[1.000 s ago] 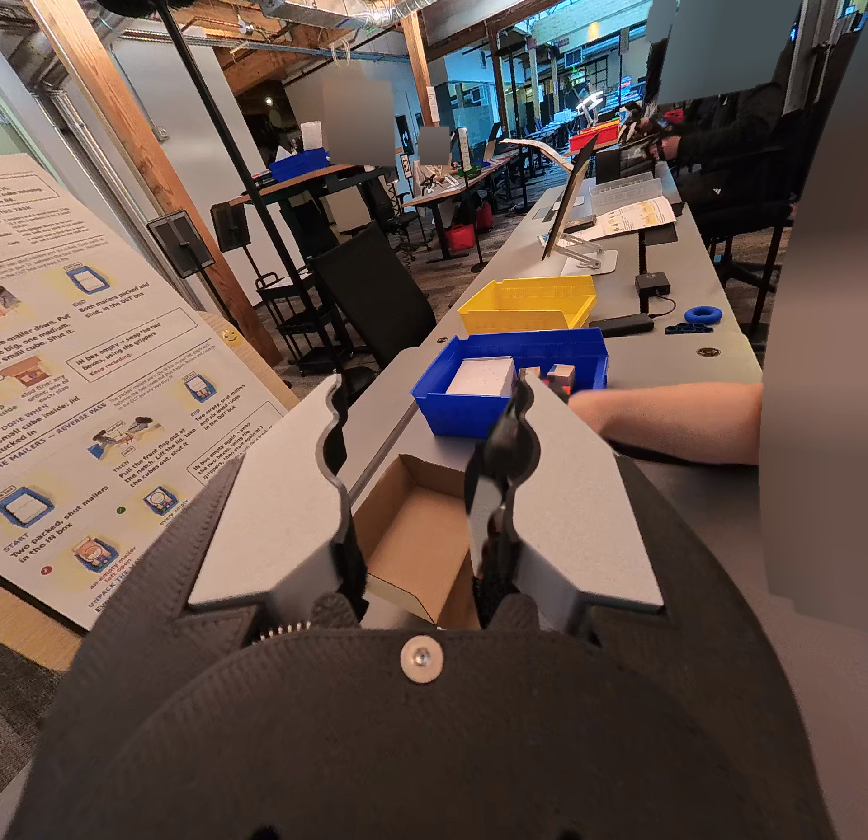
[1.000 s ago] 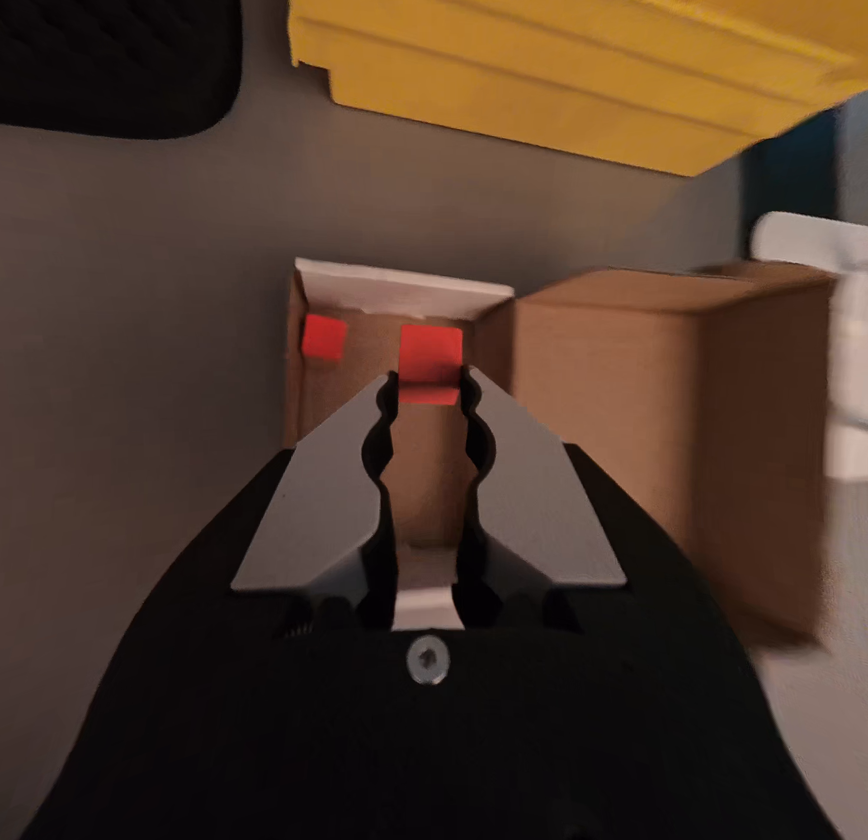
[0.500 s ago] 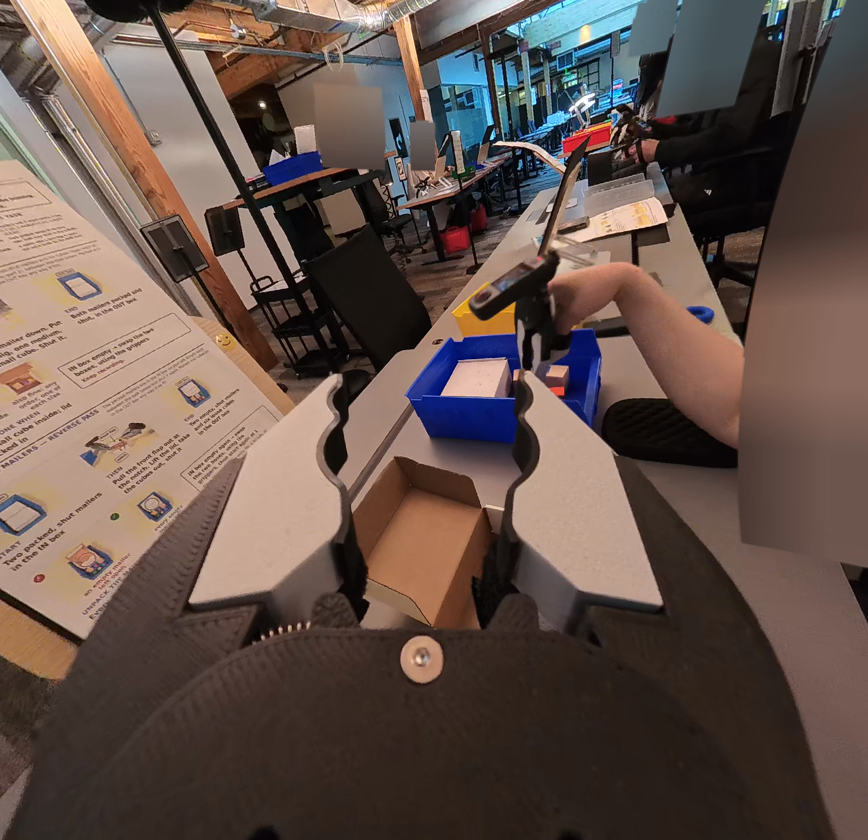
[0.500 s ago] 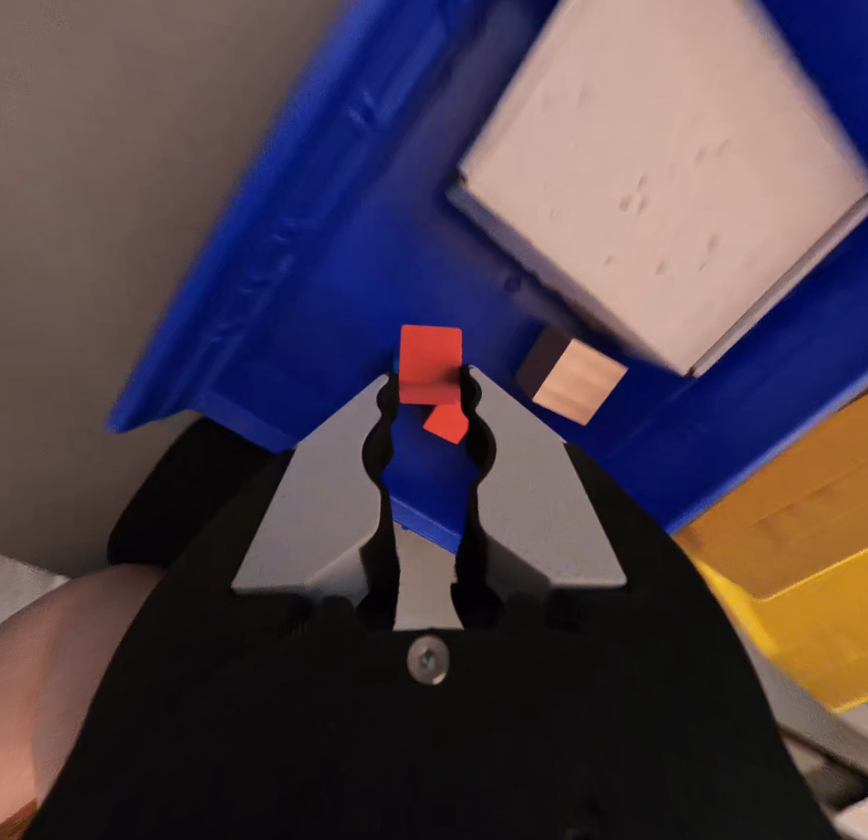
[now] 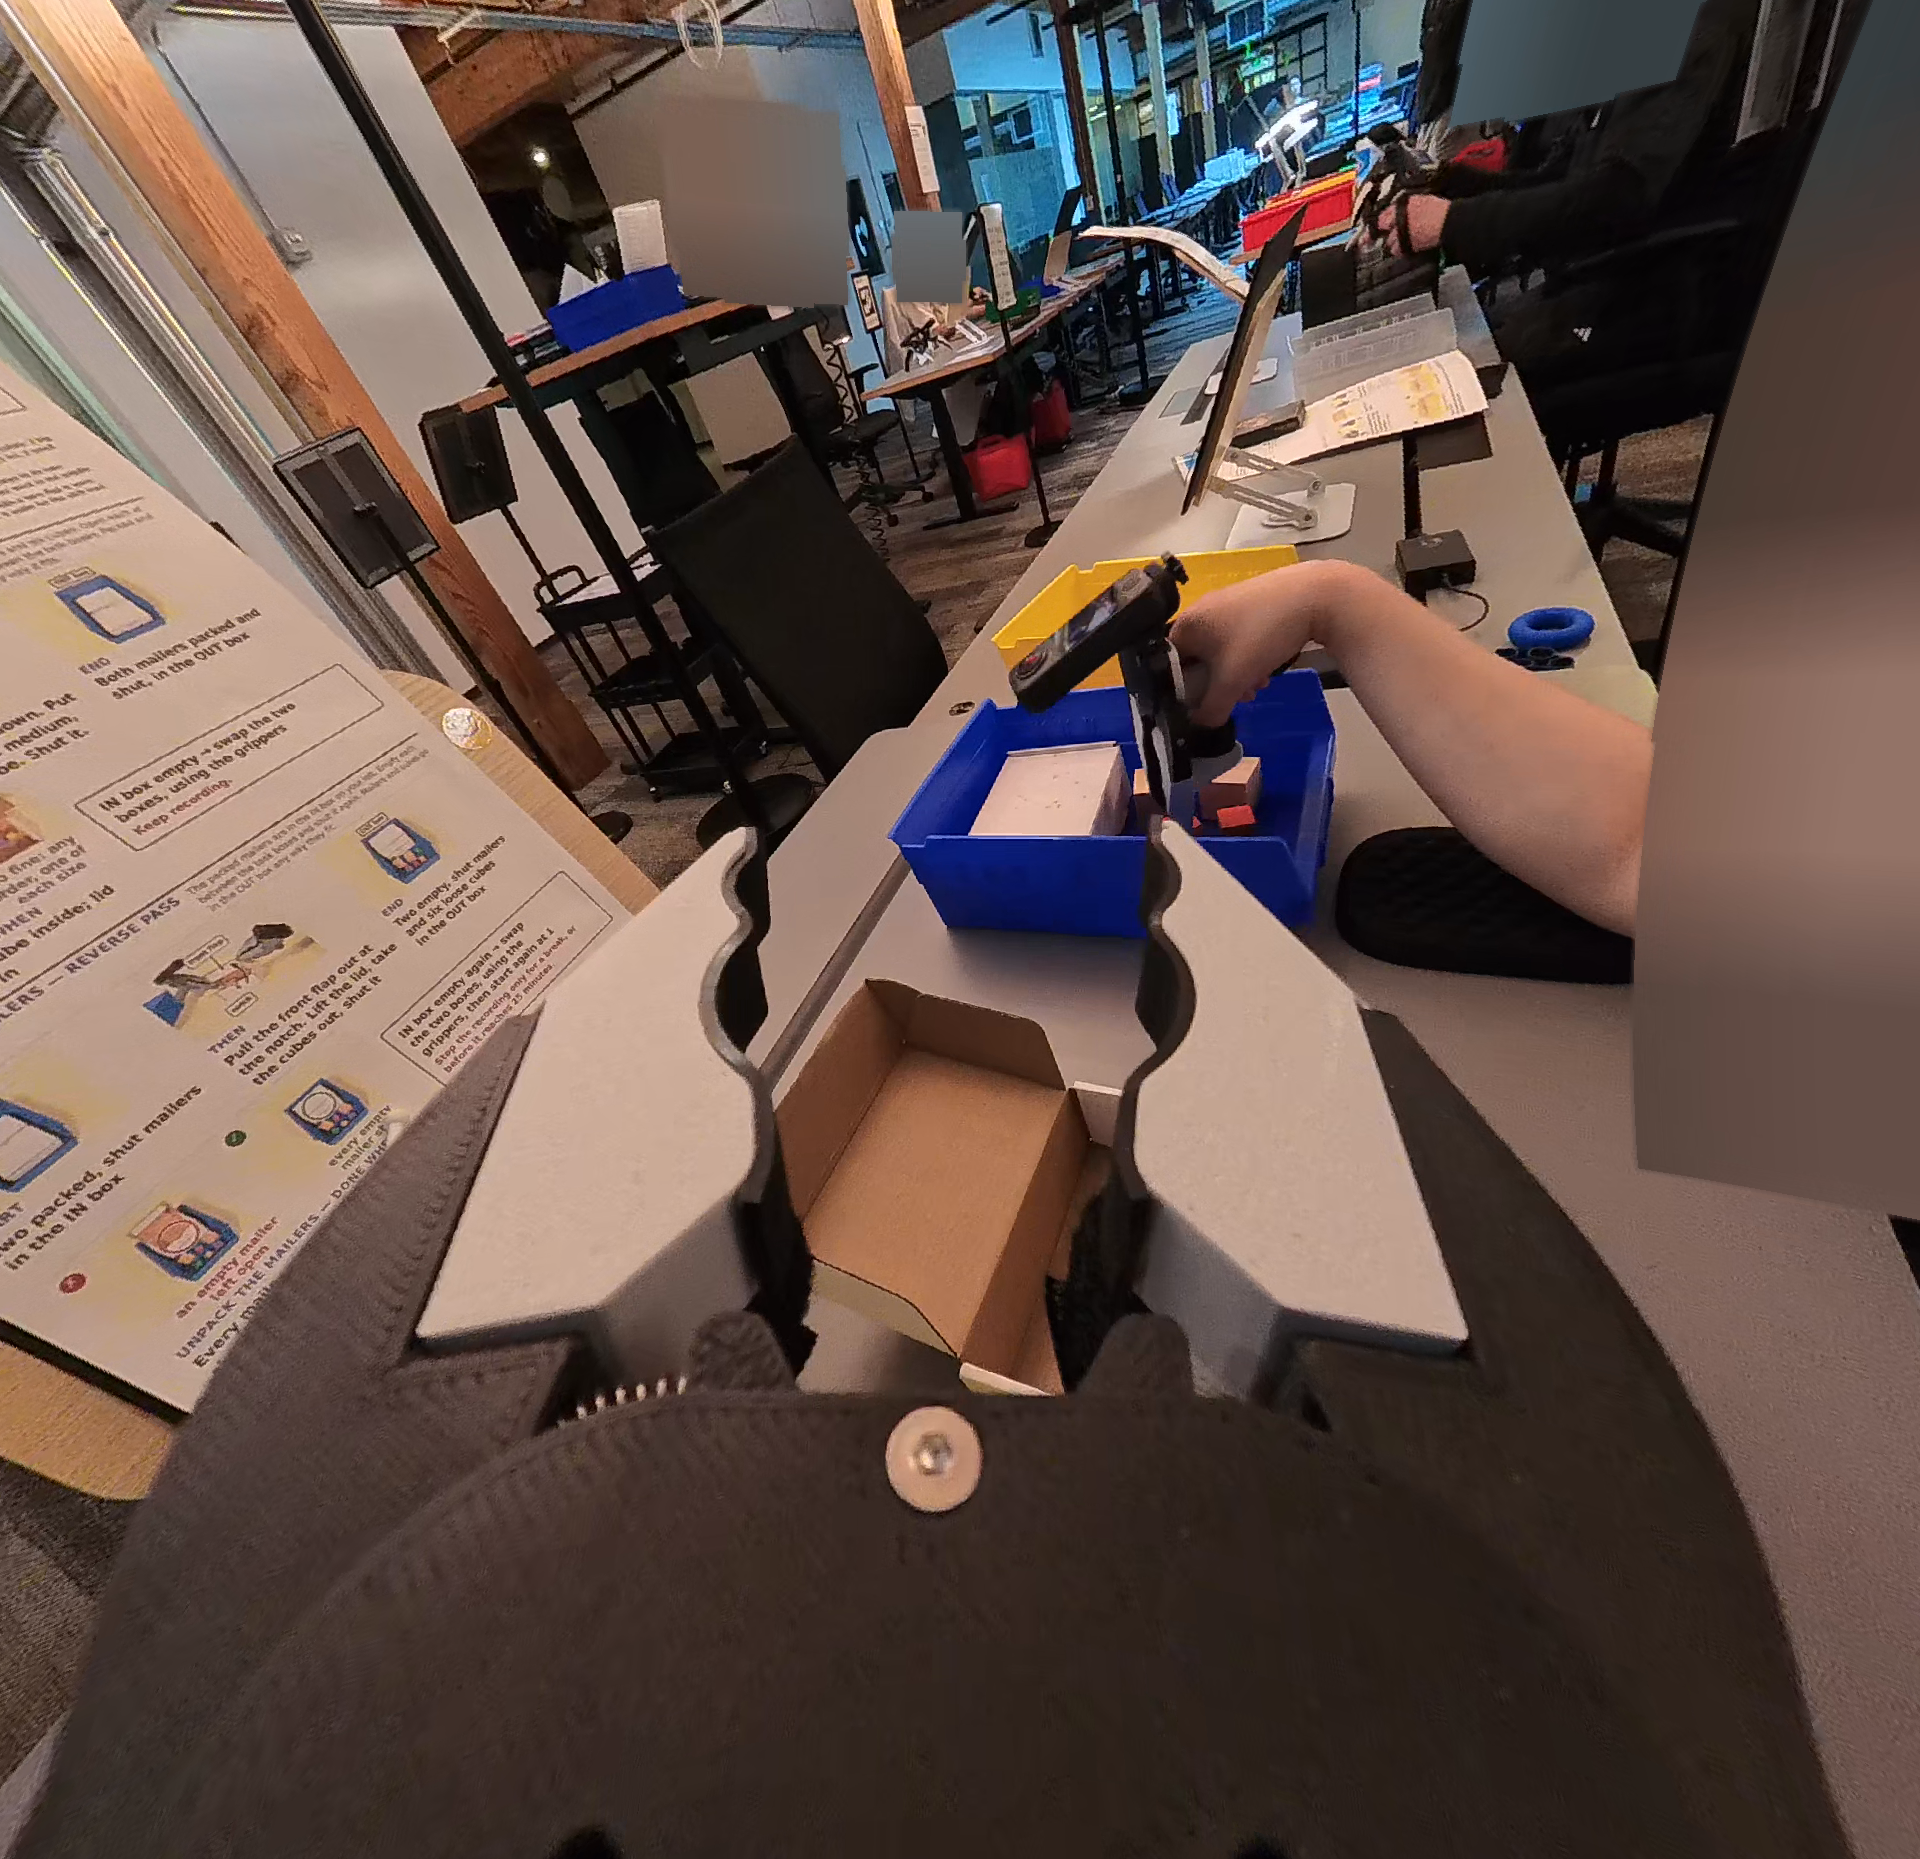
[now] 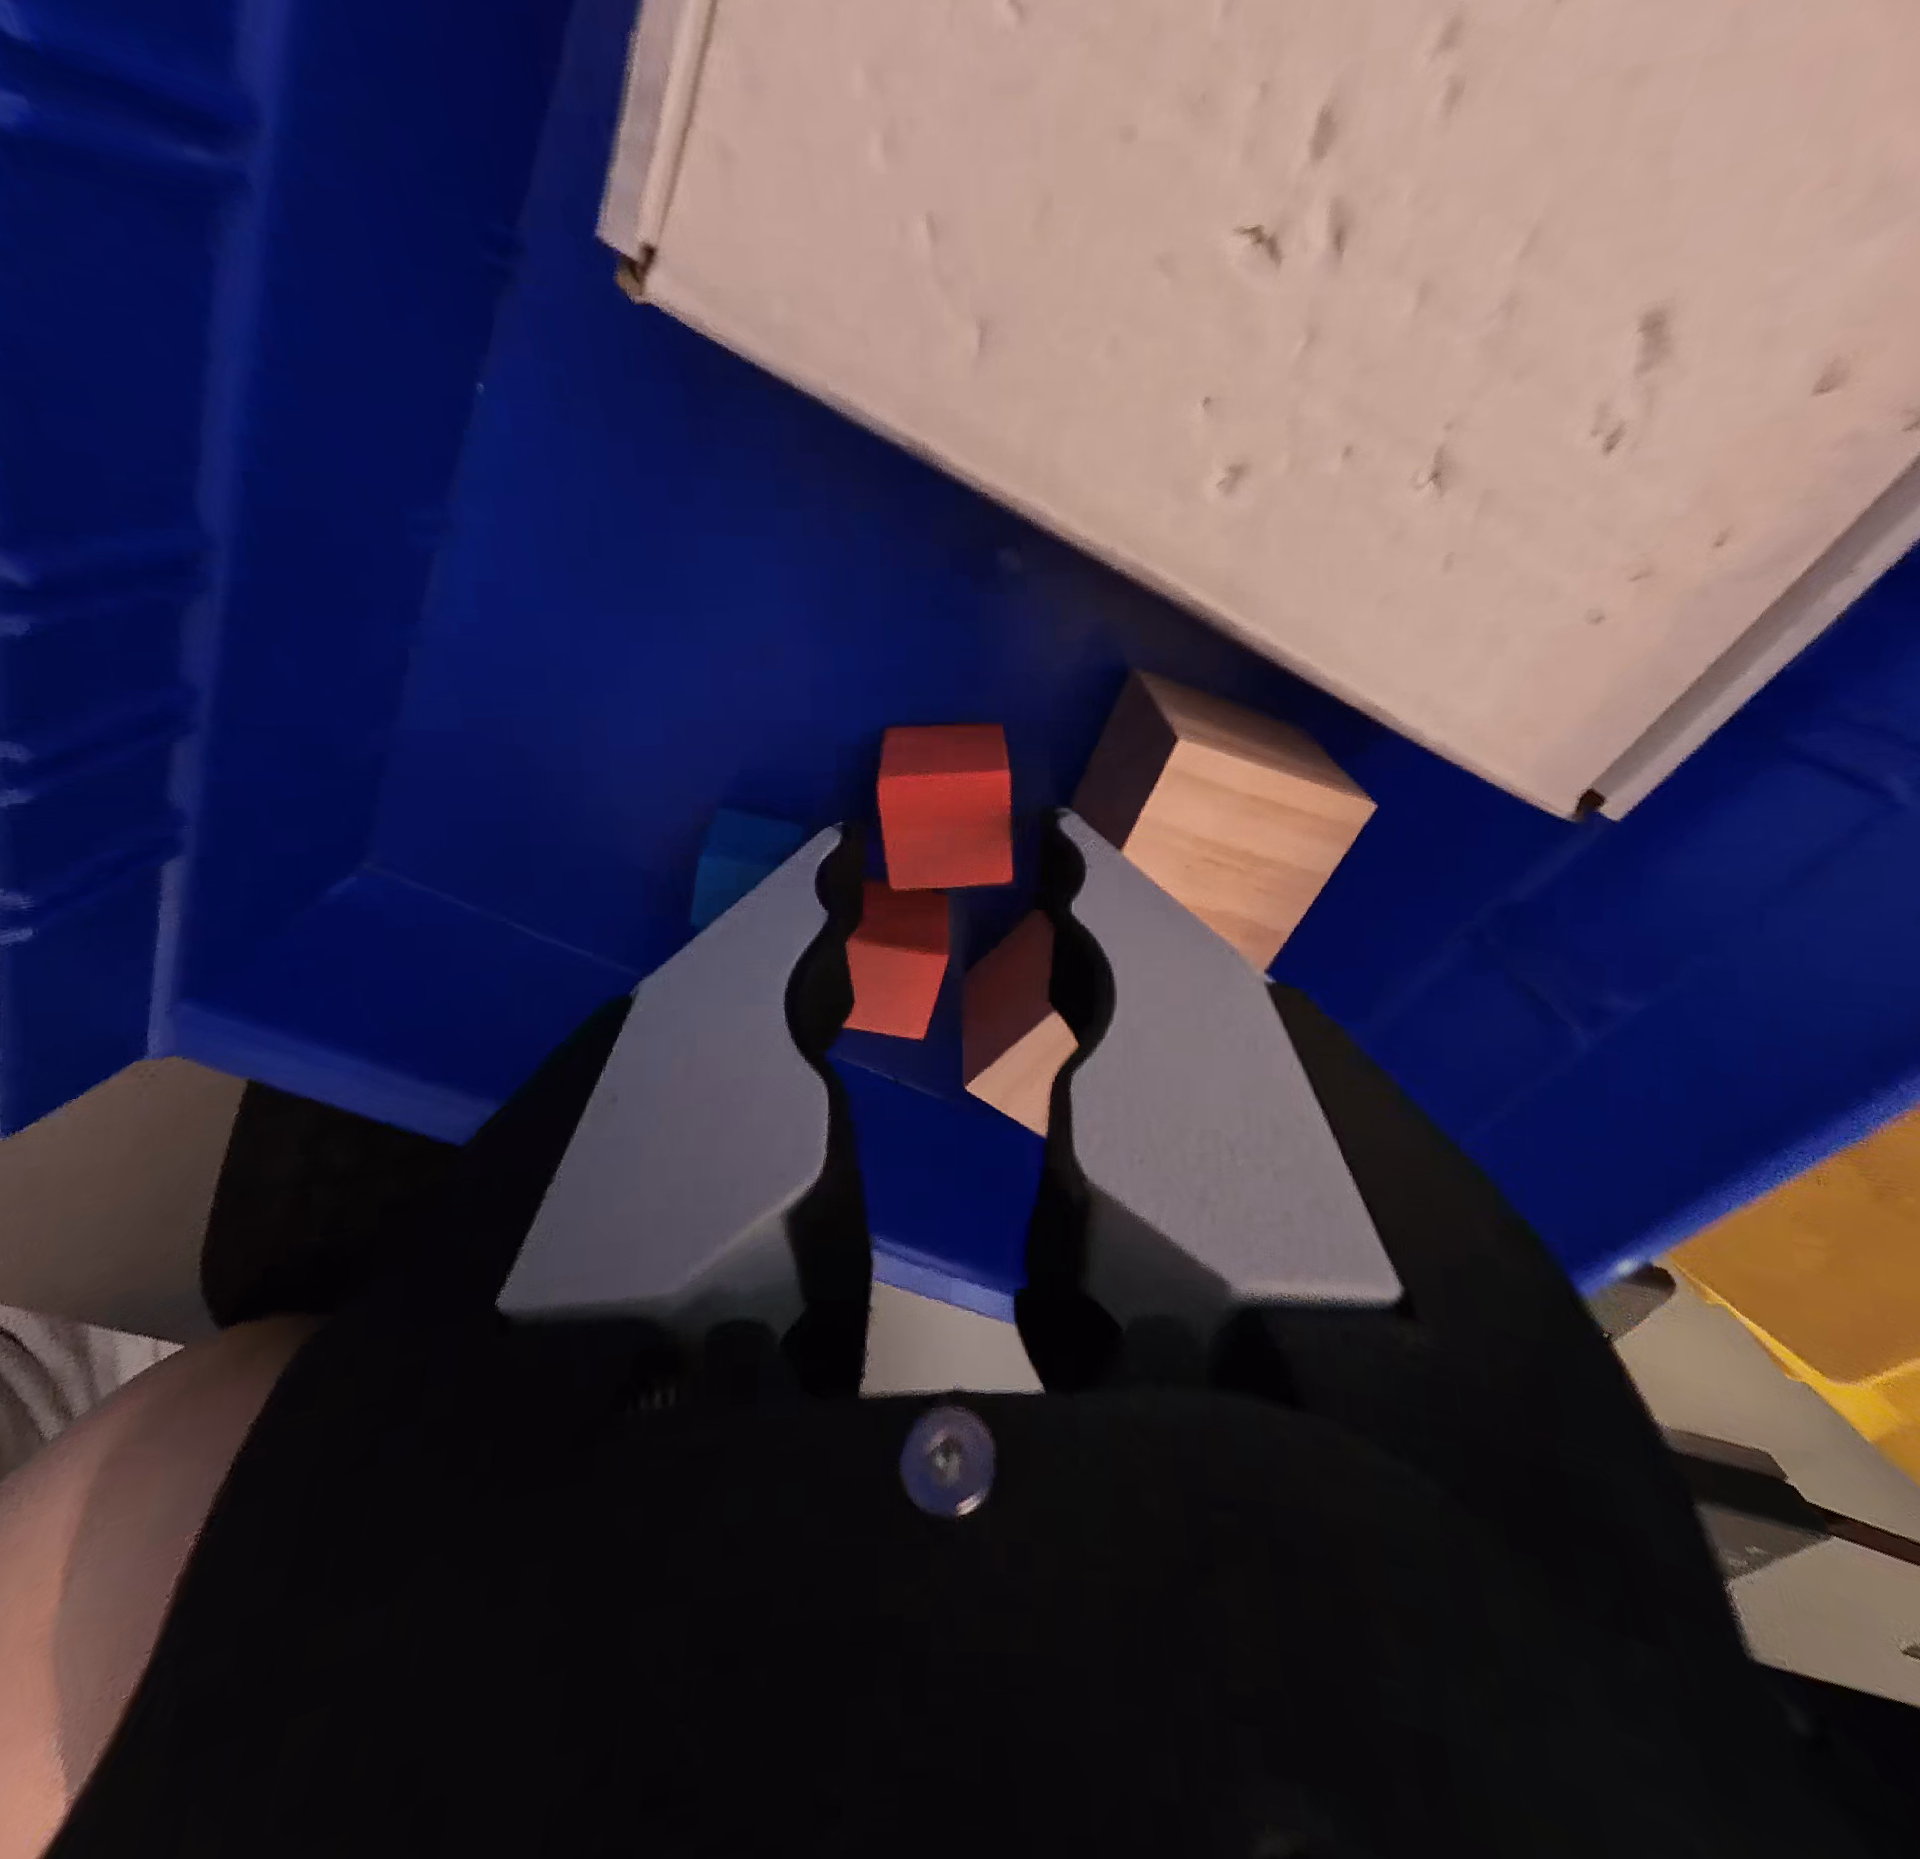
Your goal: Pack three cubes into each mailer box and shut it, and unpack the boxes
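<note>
Two claws appear. We see the left claw (image 5: pixel 945 936) spread wide above an open, empty brown mailer box (image 5: pixel 925 1165) on the grey counter (image 5: pixel 1662 1342). At 12 o'clock from it stands the blue bin (image 5: pixel 1039 890), where the right claw (image 6: pixel 948 841) hangs with its fingers parted, gripping nothing. A red cube (image 6: pixel 943 807) lies between its tips, a second red cube (image 6: pixel 896 962) beneath, two wooden cubes (image 6: pixel 1231 843) at 3 o'clock, and a shut white mailer box (image 6: pixel 1299 303) at 1 o'clock.
</note>
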`<state>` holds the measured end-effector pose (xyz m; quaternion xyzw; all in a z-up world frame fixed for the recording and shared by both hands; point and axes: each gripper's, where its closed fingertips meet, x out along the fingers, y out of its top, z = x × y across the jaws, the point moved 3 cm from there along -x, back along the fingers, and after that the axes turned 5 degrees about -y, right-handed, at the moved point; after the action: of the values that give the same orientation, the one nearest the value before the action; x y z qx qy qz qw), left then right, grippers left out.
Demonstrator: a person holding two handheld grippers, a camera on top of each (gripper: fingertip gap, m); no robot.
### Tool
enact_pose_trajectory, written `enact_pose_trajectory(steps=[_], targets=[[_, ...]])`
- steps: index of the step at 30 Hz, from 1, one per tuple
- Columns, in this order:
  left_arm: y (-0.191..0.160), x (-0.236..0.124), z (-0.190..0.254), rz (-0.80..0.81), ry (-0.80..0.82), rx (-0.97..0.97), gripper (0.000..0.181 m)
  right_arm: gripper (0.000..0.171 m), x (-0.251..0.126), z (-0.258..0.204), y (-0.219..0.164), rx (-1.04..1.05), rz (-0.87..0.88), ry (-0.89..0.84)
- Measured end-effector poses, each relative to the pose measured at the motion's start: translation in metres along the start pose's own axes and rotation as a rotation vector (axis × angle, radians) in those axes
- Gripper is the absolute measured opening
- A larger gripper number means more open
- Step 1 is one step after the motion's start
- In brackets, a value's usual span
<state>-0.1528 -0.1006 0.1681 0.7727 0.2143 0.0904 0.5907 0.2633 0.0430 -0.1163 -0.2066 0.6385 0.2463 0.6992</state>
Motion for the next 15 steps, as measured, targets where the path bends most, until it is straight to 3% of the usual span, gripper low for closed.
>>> enact_pose_trajectory(steps=[4,8,10,12,13,15], targets=[[0.002,-0.004,0.000,0.008,0.012,0.006,0.071,0.036,-0.038,0.003,-0.004,0.035,0.081,-0.099],[0.006,-0.011,-0.004,0.030,0.035,0.003,0.071,0.045,-0.125,-0.033,0.028,-0.074,0.465,-0.230],[0.007,-0.015,-0.006,0.039,0.051,0.000,0.071,0.052,-0.173,-0.079,0.063,-0.252,0.766,-0.249],[0.009,-0.020,-0.008,0.054,0.064,-0.006,0.071,0.058,-0.205,-0.155,0.094,-0.523,1.064,-0.118],[0.010,-0.022,-0.009,0.064,0.065,-0.010,0.070,0.061,-0.209,-0.196,0.103,-0.661,1.162,-0.006],[0.012,-0.024,-0.009,0.074,0.068,-0.013,0.070,0.061,-0.197,-0.263,0.117,-0.813,1.193,0.206]])
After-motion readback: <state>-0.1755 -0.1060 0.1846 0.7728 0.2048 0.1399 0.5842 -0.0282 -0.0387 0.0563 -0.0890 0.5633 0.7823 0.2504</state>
